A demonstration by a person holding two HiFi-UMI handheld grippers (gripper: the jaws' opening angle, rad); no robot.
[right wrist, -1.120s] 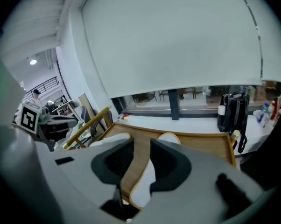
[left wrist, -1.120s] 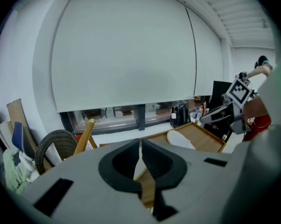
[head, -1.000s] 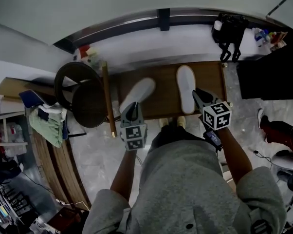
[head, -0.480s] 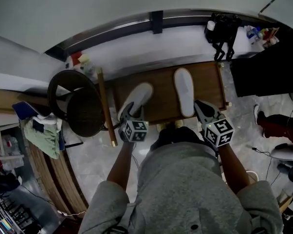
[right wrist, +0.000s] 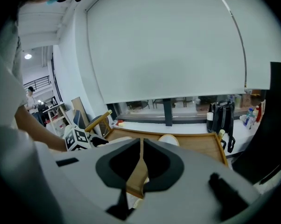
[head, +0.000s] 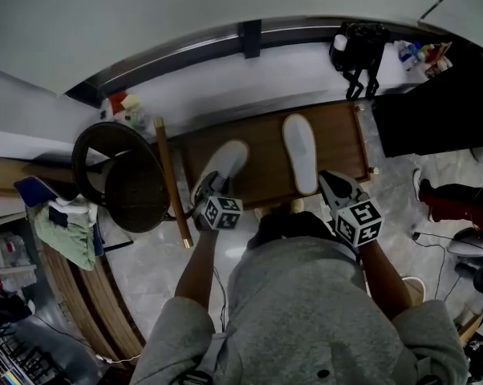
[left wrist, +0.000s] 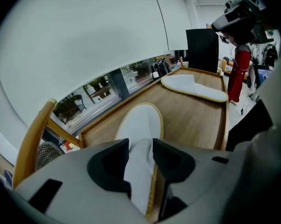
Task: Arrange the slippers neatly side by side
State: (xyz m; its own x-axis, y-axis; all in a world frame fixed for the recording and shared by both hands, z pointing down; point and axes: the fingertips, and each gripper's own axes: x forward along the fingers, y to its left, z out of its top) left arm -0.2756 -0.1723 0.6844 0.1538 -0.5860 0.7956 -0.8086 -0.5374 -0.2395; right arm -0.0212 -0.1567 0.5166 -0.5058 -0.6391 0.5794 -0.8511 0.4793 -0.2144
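Two white slippers lie on a low wooden table (head: 342, 139). The left slipper (head: 225, 160) is angled, toe to the upper right; the right slipper (head: 301, 152) lies straight. My left gripper (head: 208, 189) is at the left slipper's heel. In the left gripper view its jaws stand open with that slipper (left wrist: 141, 125) running between them, and the right slipper (left wrist: 194, 85) lies farther off. My right gripper (head: 331, 184) is just right of the right slipper's heel, not touching it. Its jaws (right wrist: 141, 160) are shut with nothing between them.
A dark round chair (head: 117, 171) with a wooden rail (head: 171, 183) stands left of the table. A black bag (head: 358, 46) sits on the sill behind. A black cabinet (head: 434, 103) is at the right, and a person's red-clad leg (head: 454, 207) near it. Green cloth (head: 65, 227) lies at the left.
My left gripper has moved forward over the left slipper's heel and its jaws have opened. My right gripper has drawn back from the right slipper's heel.
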